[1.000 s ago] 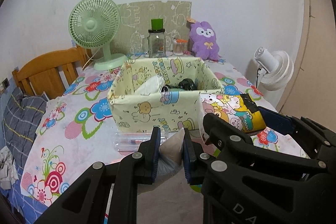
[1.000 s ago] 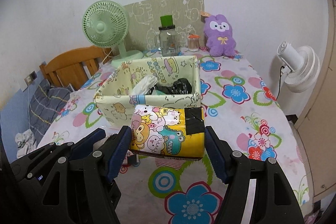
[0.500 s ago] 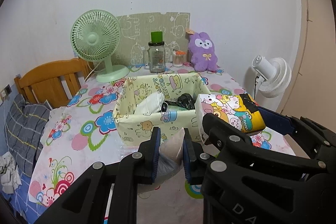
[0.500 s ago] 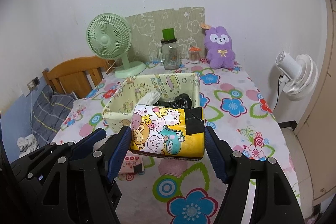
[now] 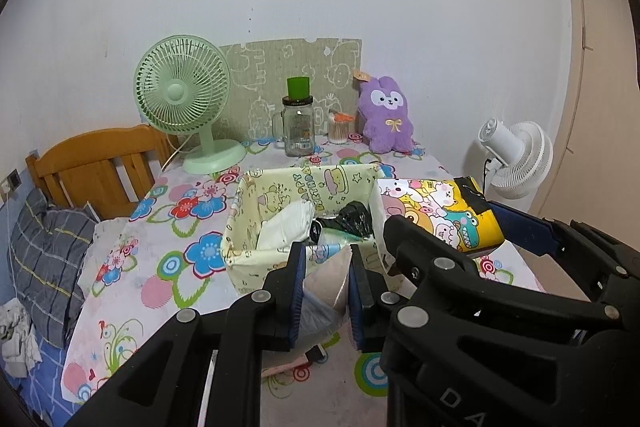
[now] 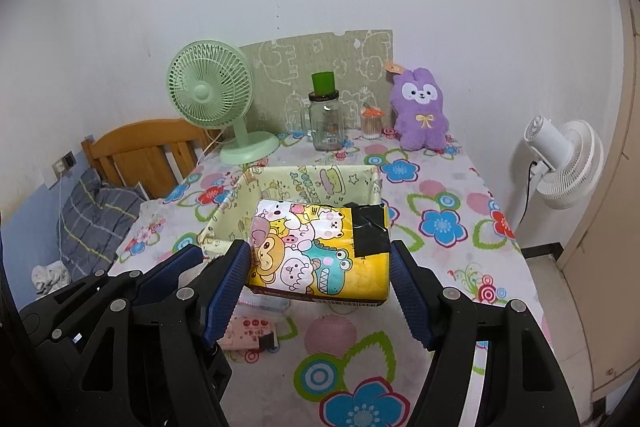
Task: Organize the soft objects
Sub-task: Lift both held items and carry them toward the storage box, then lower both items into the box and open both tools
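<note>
Since a second ago both grippers have lifted with their loads, so the fabric bin [image 5: 280,227] now sits lower and farther off in both wrist views and more flowered tablecloth [image 6: 440,227] shows around it. The left gripper [image 5: 326,281] is nearly closed, its blue pads pinching a crumpled translucent plastic bag [image 5: 326,287] that hangs between them above the cloth. The right gripper [image 6: 318,263] stands fairly wide, clamped on the two ends of a yellow cartoon-print tissue pack [image 6: 320,247] with a black tape patch on its top, held clear of the table just in front of the bin. Inside the bin lie a white folded cloth [image 5: 286,227] and a black bag [image 5: 352,219]. On the tablecloth below the right gripper lies a small pink packet [image 6: 250,335]. At the back of the table stand a green fan [image 5: 182,95], a glass jar [image 5: 298,127] and a purple plush rabbit [image 5: 386,119]; a white fan [image 5: 516,159] stands off to the right.
</note>
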{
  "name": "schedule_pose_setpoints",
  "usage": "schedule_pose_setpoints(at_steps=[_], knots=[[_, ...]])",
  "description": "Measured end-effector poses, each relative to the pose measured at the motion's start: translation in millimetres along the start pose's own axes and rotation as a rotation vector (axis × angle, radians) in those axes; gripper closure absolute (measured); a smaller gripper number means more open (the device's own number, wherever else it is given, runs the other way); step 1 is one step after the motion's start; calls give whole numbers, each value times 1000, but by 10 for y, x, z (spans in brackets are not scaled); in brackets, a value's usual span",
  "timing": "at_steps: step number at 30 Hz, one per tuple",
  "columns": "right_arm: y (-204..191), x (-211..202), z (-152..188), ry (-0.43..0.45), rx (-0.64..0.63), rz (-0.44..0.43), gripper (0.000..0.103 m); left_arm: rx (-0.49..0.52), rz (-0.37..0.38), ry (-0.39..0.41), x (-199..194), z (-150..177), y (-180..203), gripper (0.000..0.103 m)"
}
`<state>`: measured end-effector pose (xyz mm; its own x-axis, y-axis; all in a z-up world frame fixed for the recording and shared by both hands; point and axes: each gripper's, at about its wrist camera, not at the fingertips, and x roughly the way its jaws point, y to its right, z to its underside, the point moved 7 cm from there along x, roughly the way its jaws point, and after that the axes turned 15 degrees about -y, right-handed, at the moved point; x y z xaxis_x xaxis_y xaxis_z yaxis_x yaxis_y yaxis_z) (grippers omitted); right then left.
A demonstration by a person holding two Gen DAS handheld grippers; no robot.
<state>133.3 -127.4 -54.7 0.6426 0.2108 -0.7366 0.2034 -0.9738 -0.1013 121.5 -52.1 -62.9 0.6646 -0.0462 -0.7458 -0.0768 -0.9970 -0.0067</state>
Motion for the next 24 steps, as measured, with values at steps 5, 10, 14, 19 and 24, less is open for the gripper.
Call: schedule_pose_setpoints(at_steps=[5, 10, 14, 19, 24], knots=[[-23, 10, -91, 6, -5, 3, 30, -1, 1, 6, 17, -88, -27, 85], [-20, 63, -182, 9, -11, 4, 30, -3, 1, 10, 54, -163, -60, 85], [-21, 109, -240, 9, -13, 7, 30, -4, 4, 9, 102, -217, -73, 85], [-14, 174, -321, 6, -18, 3, 30, 0, 3, 10, 165, -290, -88, 85], [-7, 275, -416, -1, -23, -3, 30, -8, 6, 9, 258, -386, -124, 85]])
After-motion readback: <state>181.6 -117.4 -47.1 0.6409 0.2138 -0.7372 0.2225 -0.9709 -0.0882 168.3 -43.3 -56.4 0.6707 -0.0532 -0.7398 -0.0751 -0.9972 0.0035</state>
